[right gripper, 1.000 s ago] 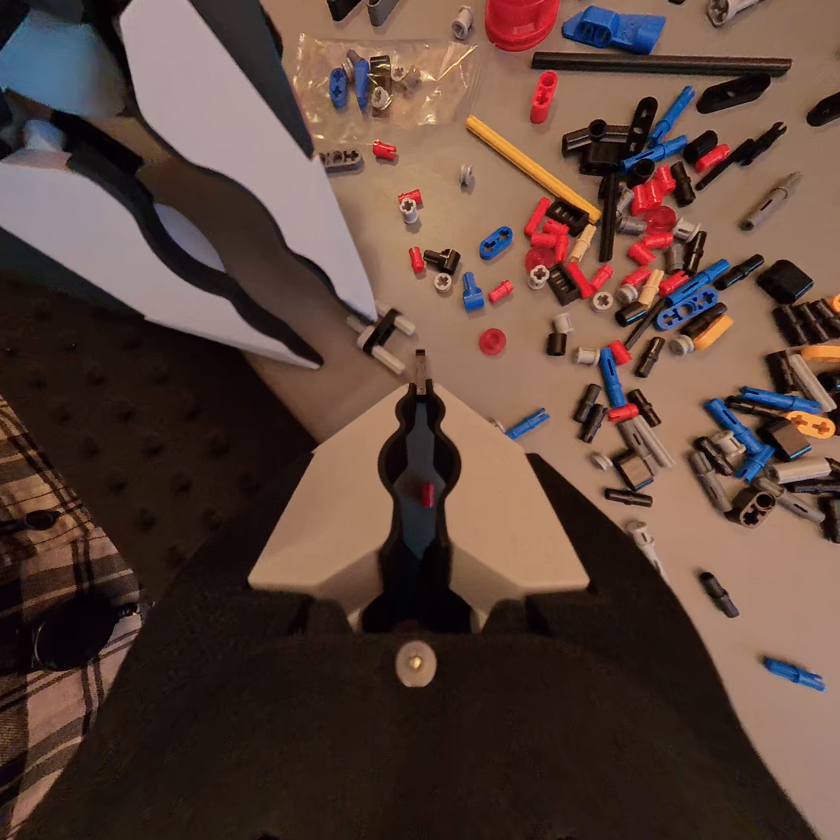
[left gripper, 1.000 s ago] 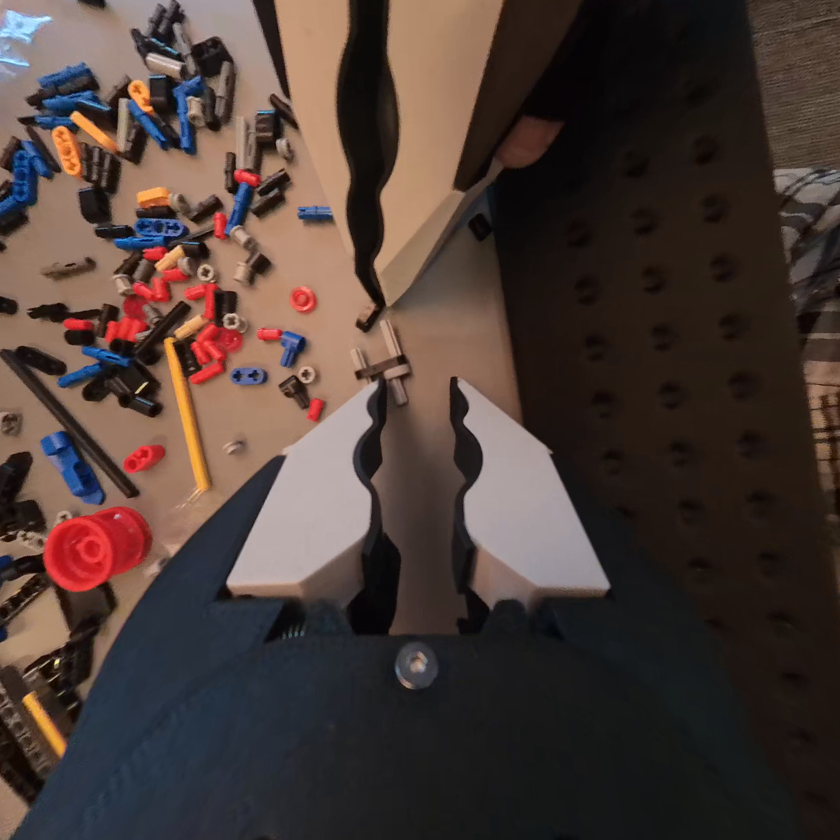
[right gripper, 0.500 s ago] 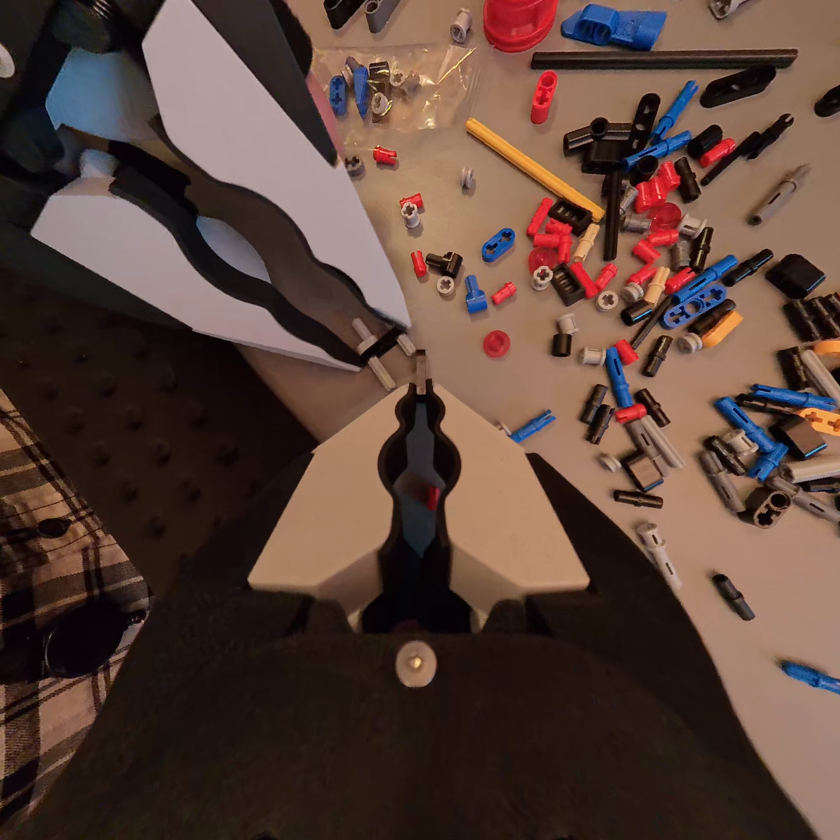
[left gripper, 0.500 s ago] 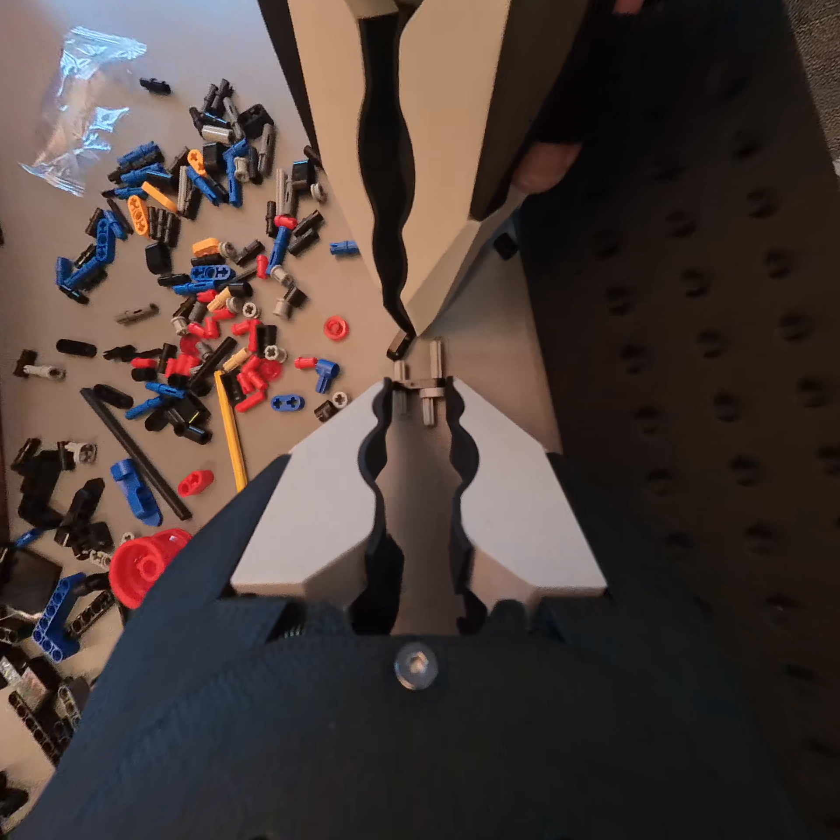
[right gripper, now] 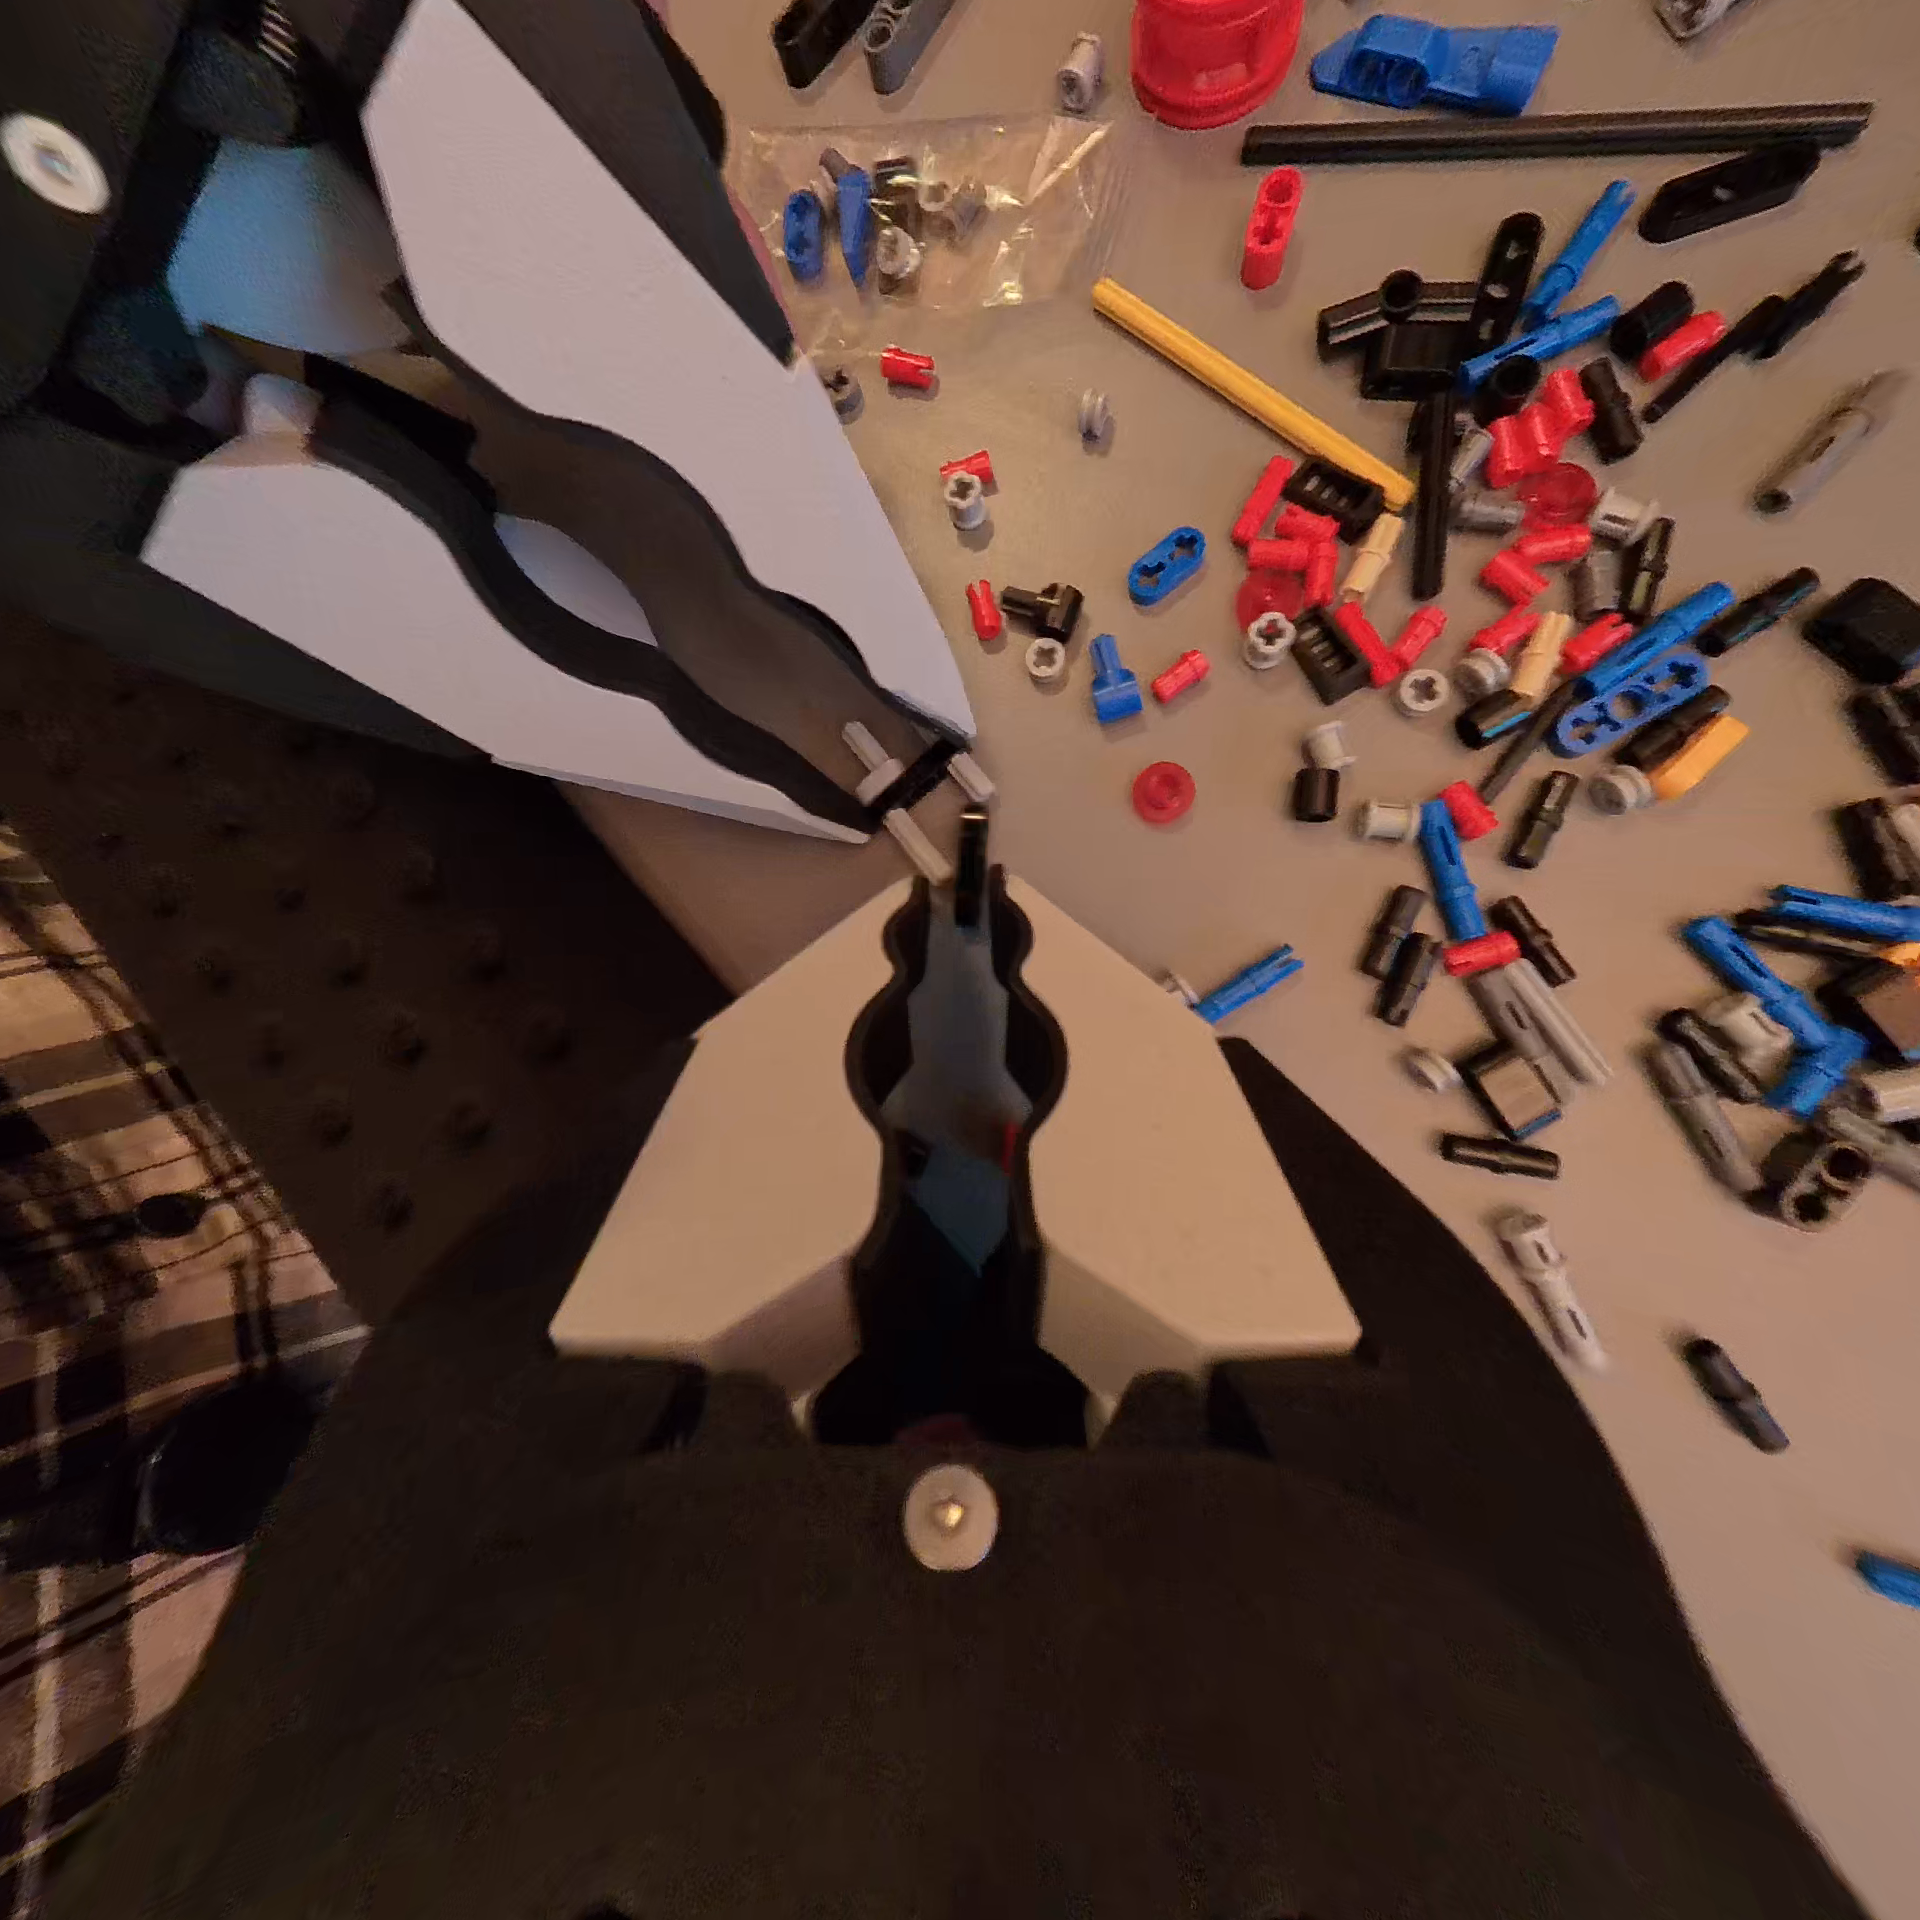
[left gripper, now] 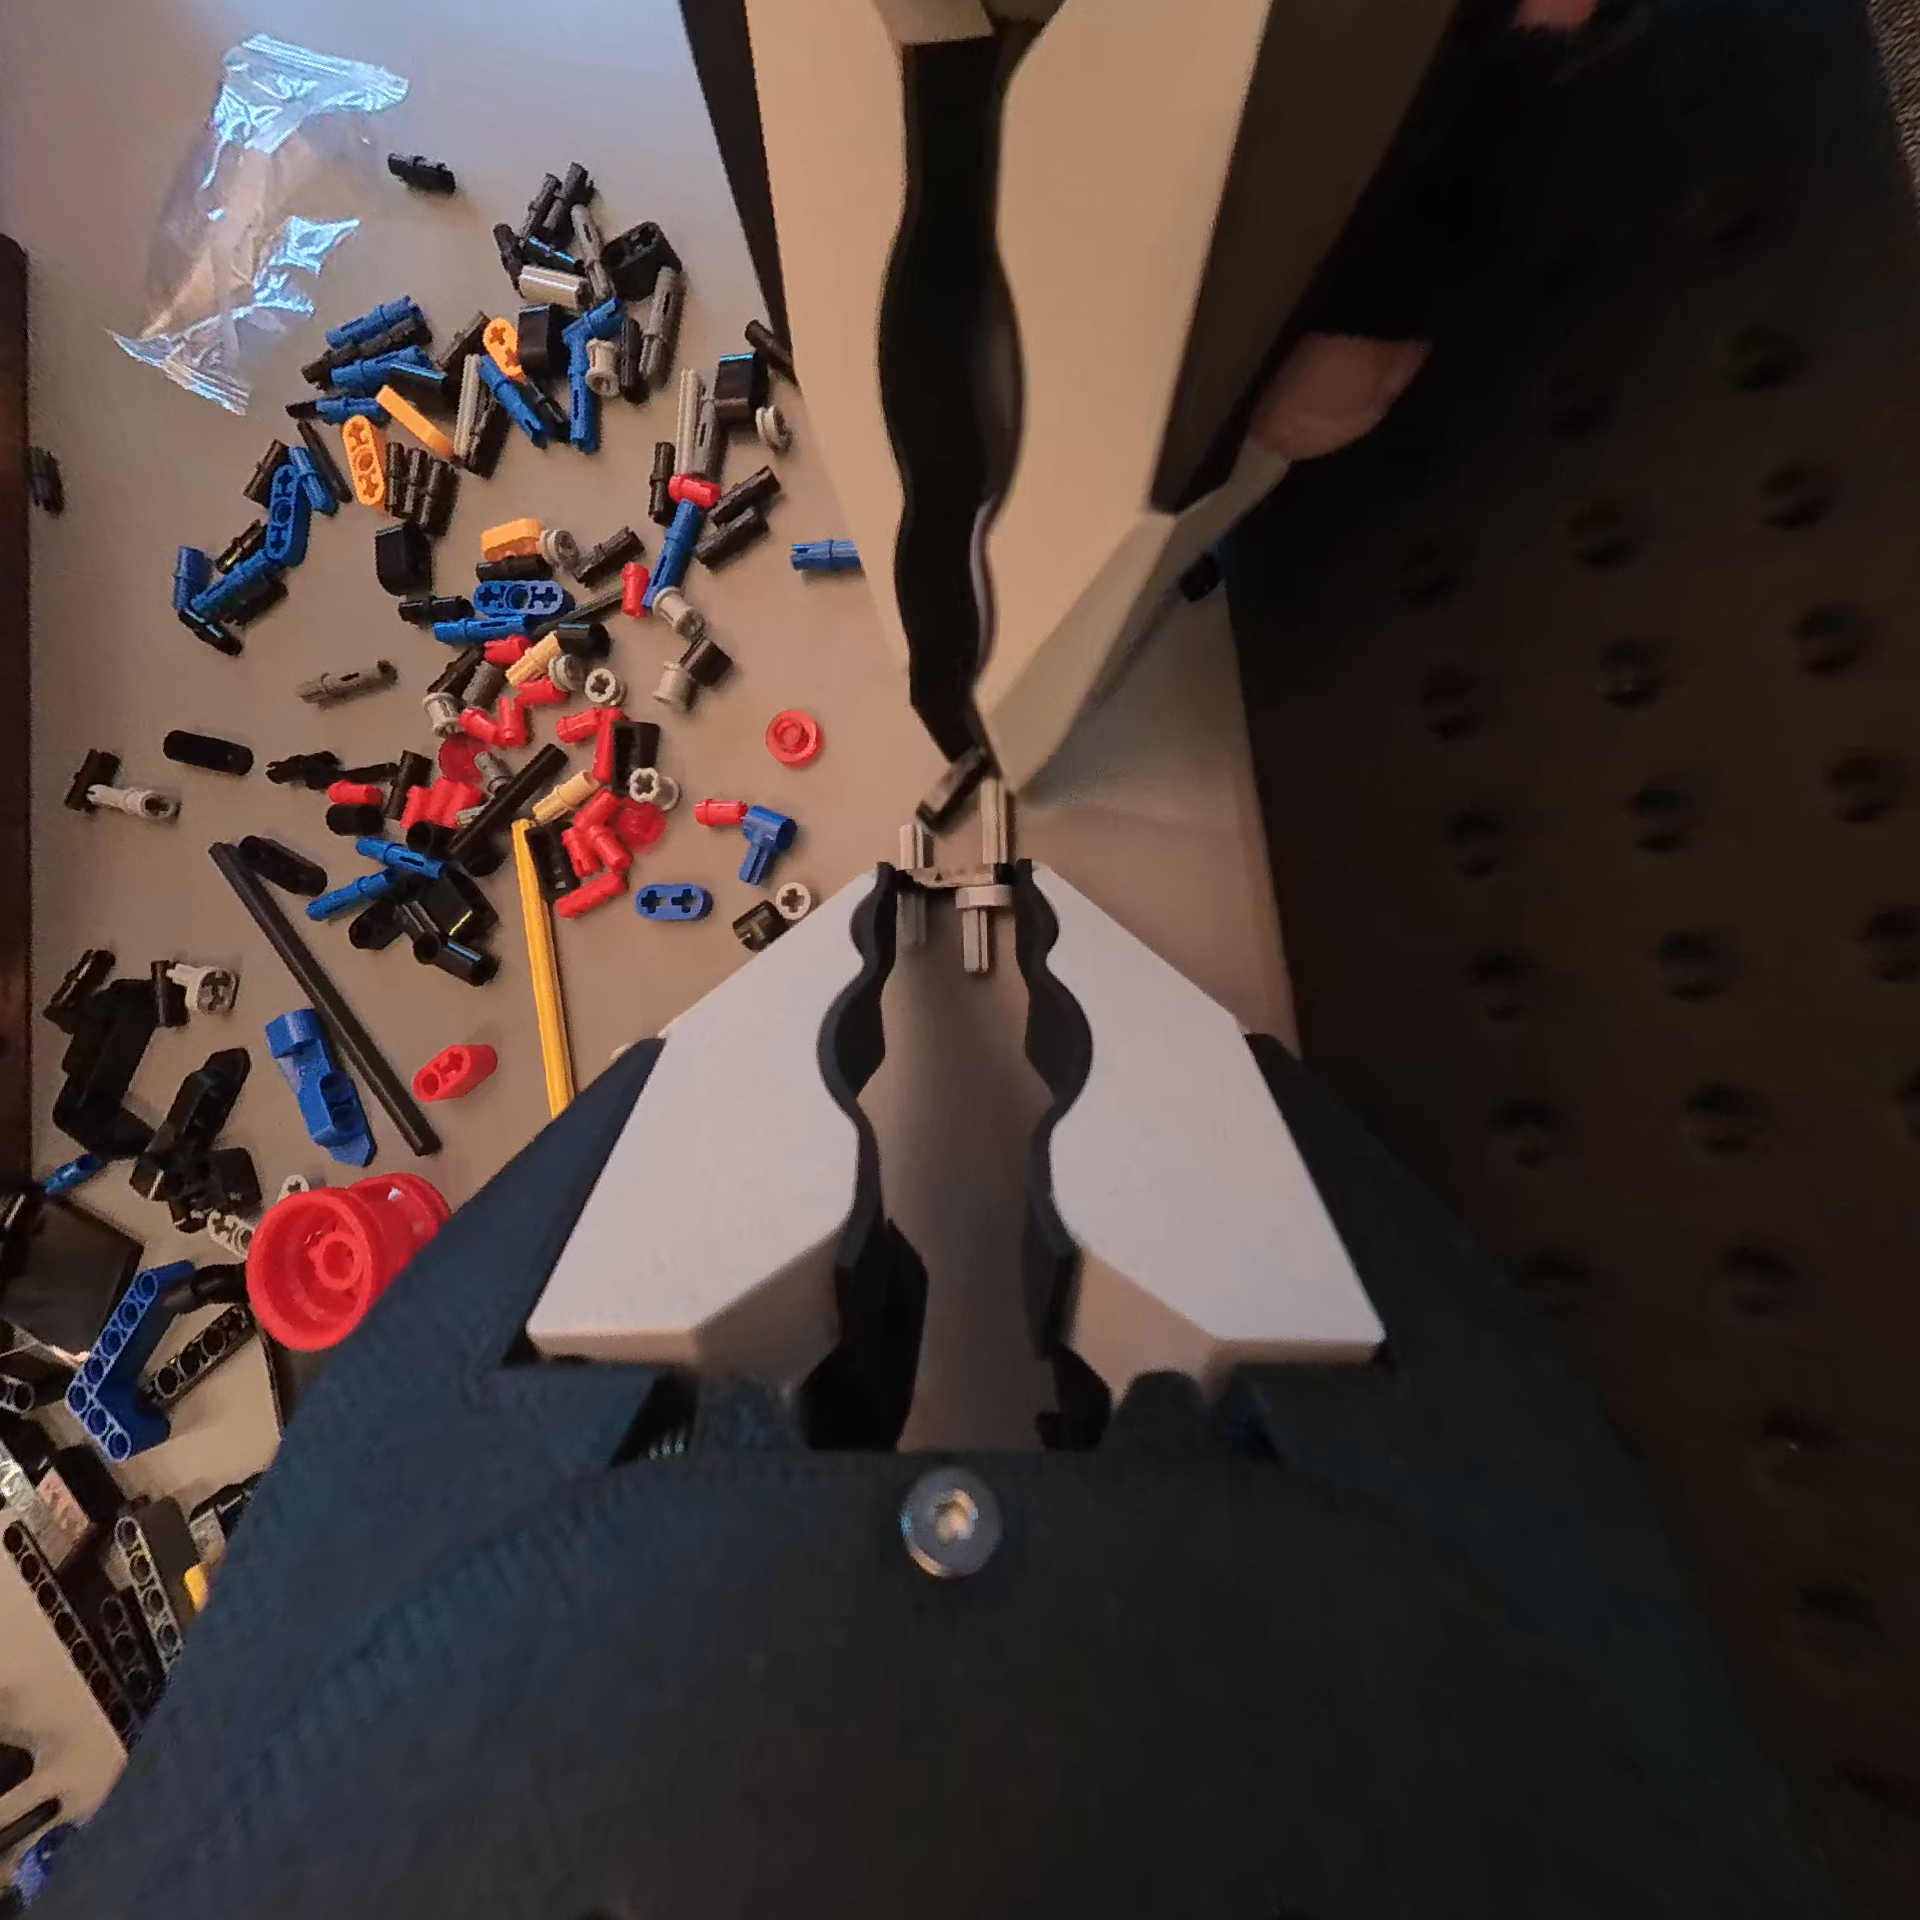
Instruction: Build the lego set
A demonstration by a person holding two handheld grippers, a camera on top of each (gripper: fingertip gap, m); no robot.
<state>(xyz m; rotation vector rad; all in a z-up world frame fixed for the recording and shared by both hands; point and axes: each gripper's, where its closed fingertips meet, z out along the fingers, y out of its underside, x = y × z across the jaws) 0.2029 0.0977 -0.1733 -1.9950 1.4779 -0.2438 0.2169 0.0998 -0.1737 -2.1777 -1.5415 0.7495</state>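
My left gripper (left gripper: 956, 875) is shut on a small assembly (left gripper: 951, 894), a black connector with two grey pins through it, gripped at its ends by the fingertips. My right gripper (right gripper: 961, 883) is shut on a small black pin (right gripper: 969, 857) that sticks out past its tips. In the left wrist view the right gripper (left gripper: 971, 743) comes down from above, and its black pin (left gripper: 951, 795) almost touches the assembly. In the right wrist view the left gripper (right gripper: 914, 784) reaches in from the upper left with the assembly (right gripper: 909, 790).
Several loose red, blue, black and grey pieces (left gripper: 499, 665) lie scattered on the grey table (left gripper: 727, 125). A red wheel (left gripper: 332, 1262), a yellow axle (left gripper: 545, 966), a long black axle (left gripper: 322, 997) and a clear bag (left gripper: 249, 218) lie there. A dark dimpled mat (left gripper: 1610, 831) borders the table. Left and right tips are no more than a few centimetres apart. From the left gripper's tips to the yellow axle (left gripper: 545, 966) is close to 8 cm. My right wrist view (right gripper: 1259, 399) looks at it from another angle.
My left gripper moved forward around the assembly and shut on it. My right gripper kept its black pin and stayed close above the assembly.
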